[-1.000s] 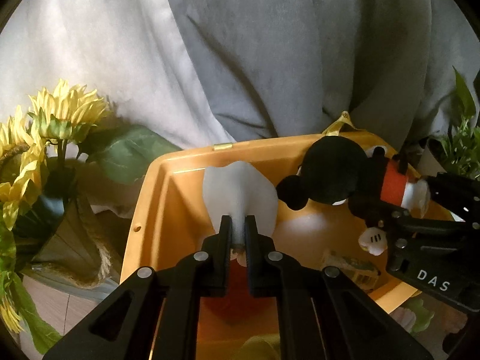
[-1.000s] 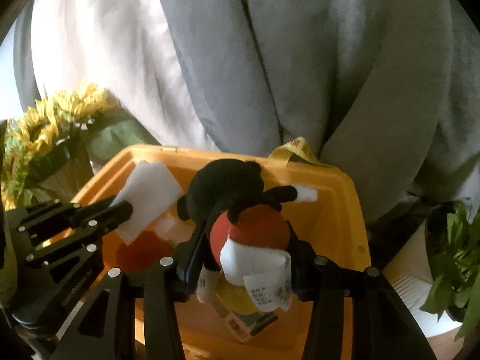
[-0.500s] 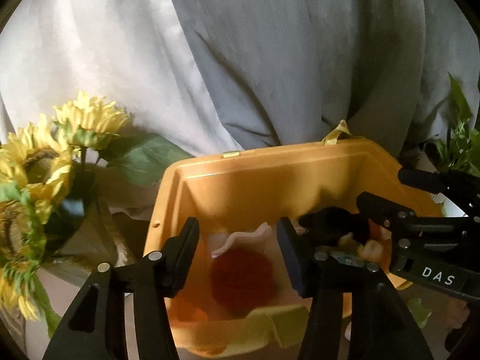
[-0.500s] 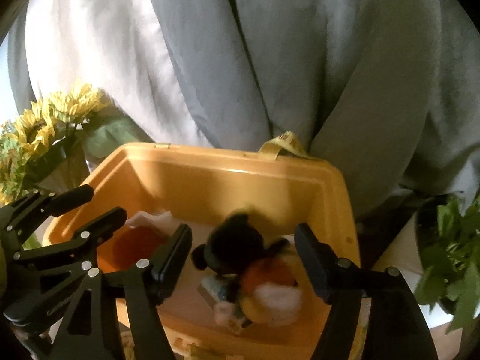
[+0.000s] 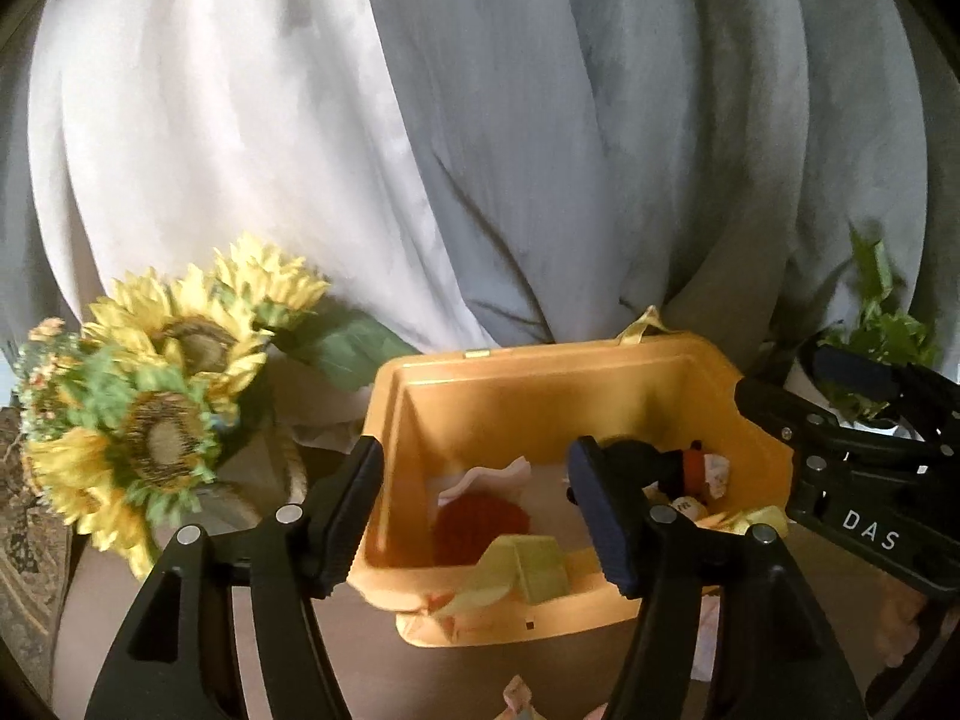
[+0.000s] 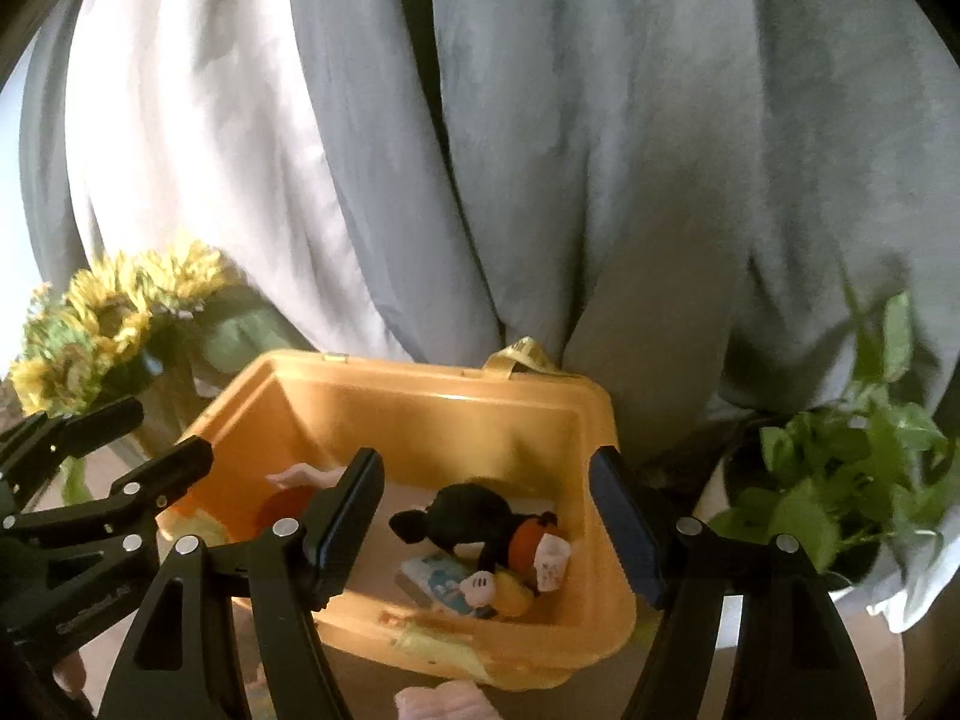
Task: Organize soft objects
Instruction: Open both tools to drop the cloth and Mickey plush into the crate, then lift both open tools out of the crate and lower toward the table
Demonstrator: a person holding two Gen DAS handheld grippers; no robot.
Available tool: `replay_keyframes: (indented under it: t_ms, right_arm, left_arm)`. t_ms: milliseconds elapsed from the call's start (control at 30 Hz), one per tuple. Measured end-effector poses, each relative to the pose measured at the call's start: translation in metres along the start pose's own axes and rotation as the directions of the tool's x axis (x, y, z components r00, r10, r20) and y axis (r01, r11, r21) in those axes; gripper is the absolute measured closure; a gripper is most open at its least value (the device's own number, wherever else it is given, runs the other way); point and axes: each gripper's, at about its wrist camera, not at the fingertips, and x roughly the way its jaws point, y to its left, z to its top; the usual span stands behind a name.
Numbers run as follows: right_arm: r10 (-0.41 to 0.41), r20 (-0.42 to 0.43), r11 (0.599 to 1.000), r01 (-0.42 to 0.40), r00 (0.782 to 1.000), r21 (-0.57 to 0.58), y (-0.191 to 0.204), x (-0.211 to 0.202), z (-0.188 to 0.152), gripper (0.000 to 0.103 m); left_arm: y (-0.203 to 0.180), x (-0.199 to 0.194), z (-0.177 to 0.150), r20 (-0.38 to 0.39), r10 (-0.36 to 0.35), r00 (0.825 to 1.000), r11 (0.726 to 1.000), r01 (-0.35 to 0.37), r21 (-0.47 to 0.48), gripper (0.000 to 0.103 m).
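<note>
An orange plastic bin (image 5: 540,378) (image 6: 420,414) stands on the table in front of both grippers. Inside lie a black mouse plush with red shorts (image 6: 480,525) (image 5: 678,468), a white soft piece (image 5: 486,477) over a red round soft object (image 5: 480,525), and a small printed packet (image 6: 438,579). My left gripper (image 5: 477,510) is open and empty, above the bin's near left side. My right gripper (image 6: 486,516) is open and empty, above the bin's near edge, and also shows in the left wrist view (image 5: 852,420).
A bunch of sunflowers (image 5: 162,396) (image 6: 96,324) stands left of the bin. A green potted plant (image 6: 840,480) stands to its right. Grey and white curtains (image 5: 480,120) hang behind. A yellow-green tag (image 5: 528,564) hangs at the bin's front rim. A pink soft item (image 6: 444,699) lies in front.
Both grippers opened and pulled back. The white soft piece dropped from the left gripper and the mouse plush from the right; both now lie in the bin.
</note>
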Motion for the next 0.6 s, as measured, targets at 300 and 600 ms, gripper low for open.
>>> replay_keyframes:
  t_ms: [300,600]
  right_arm:
    - [-0.033,0.064,0.999,0.033,0.997,0.004,0.002,-0.045,-0.007,0.026]
    - [-0.100,0.097,0.994,0.095,0.990,0.053,-0.011,-0.080,-0.022,0.024]
  left_arm:
    - [-0.002,-0.044,-0.011,0.039,0.023,0.999,1.000,-0.022,-0.019,0.038]
    - [-0.011,-0.078,-0.034,0.061,0.026,0.998,0.999,-0.024,-0.029,0.038]
